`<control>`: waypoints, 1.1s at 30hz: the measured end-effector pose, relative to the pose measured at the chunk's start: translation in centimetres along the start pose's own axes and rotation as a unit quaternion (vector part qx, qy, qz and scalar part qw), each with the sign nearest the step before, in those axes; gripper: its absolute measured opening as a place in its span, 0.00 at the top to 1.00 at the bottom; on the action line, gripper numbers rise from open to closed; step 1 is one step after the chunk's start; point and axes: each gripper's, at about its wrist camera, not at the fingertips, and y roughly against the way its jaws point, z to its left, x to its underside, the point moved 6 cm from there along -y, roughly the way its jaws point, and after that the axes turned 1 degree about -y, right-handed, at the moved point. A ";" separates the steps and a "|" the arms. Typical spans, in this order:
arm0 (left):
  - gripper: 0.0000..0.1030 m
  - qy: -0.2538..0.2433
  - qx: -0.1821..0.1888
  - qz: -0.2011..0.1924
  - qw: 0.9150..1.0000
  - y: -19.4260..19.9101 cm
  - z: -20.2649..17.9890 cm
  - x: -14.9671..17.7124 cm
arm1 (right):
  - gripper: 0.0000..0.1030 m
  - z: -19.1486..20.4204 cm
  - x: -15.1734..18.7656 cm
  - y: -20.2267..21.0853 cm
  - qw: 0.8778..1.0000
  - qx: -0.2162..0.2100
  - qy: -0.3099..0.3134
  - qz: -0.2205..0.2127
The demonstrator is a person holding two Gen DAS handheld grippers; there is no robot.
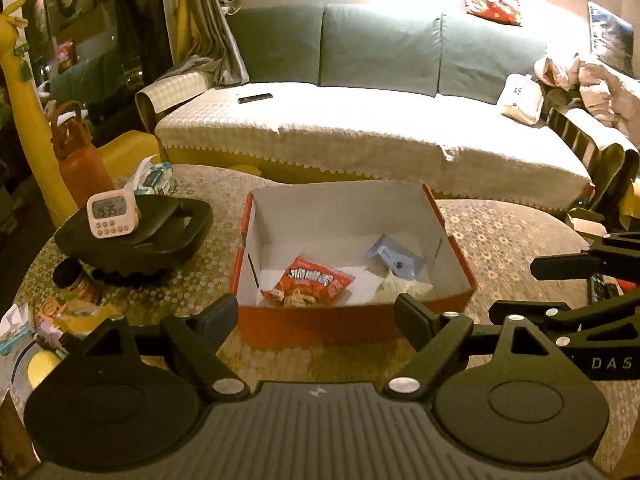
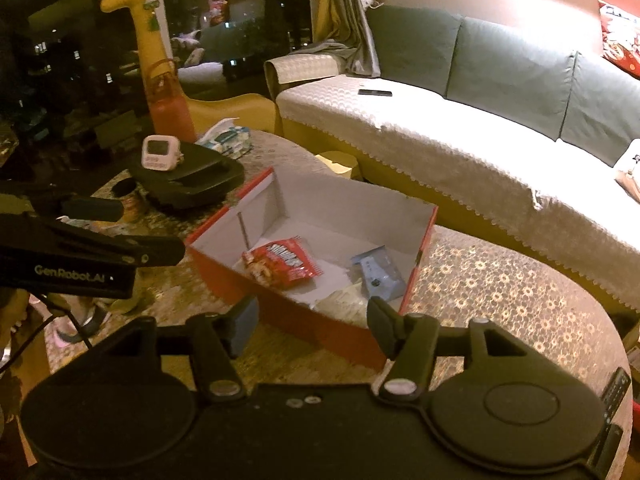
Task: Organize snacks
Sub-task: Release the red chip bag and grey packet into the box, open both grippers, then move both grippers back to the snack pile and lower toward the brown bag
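Note:
An open red cardboard box [image 1: 352,324] with a white inside stands on the patterned table; it also shows in the right wrist view [image 2: 320,322]. In it lie a red snack bag [image 1: 308,284] [image 2: 286,266], a pale blue packet [image 1: 394,258] [image 2: 378,274] and a whitish packet [image 1: 404,290] [image 2: 340,300]. My left gripper [image 1: 318,316] is open and empty, just short of the box's near wall. My right gripper [image 2: 312,320] is open and empty, over the box's near wall. The right gripper shows at the right edge of the left wrist view [image 1: 568,280].
A black stand [image 1: 136,236] with a white timer [image 1: 112,210] sits left of the box, with a jar [image 1: 76,280], a red bottle [image 1: 82,156] and tissue packs [image 1: 154,178] nearby. More packets [image 1: 44,320] lie at the near left. A sofa [image 1: 360,132] stands behind the table.

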 end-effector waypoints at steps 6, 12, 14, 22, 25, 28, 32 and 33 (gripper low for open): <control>0.14 0.003 0.006 -0.006 1.000 2.5 -0.1 2.8 | 0.08 1.0 2.4 2.0 1.000 -0.014 0.000 -0.010; 0.03 0.036 0.022 -0.003 0.999 3.8 0.2 5.9 | 0.05 1.2 5.2 2.8 1.000 -0.014 -0.006 -0.001; 0.02 0.044 0.024 0.001 0.999 4.0 0.2 7.0 | 0.05 1.4 6.2 2.8 1.000 -0.013 -0.008 0.003; 0.00 0.093 0.005 0.037 0.995 3.3 0.7 12.6 | 0.02 2.3 10.8 2.2 1.000 -0.004 -0.008 0.020; 0.00 0.102 0.002 0.052 0.993 2.5 0.5 14.6 | 0.02 2.8 12.7 1.5 1.000 0.011 0.003 0.026; 0.00 0.098 -0.009 0.062 0.993 1.8 0.2 16.2 | 0.02 3.6 14.2 0.8 0.999 0.014 0.021 0.029; 0.00 0.111 -0.016 0.081 0.990 0.7 0.0 17.9 | 0.02 4.2 15.8 -0.3 0.999 0.019 0.024 0.033; 0.00 0.110 -0.022 0.085 0.990 0.4 0.0 18.2 | 0.02 4.2 16.1 -0.6 0.999 0.016 0.023 0.040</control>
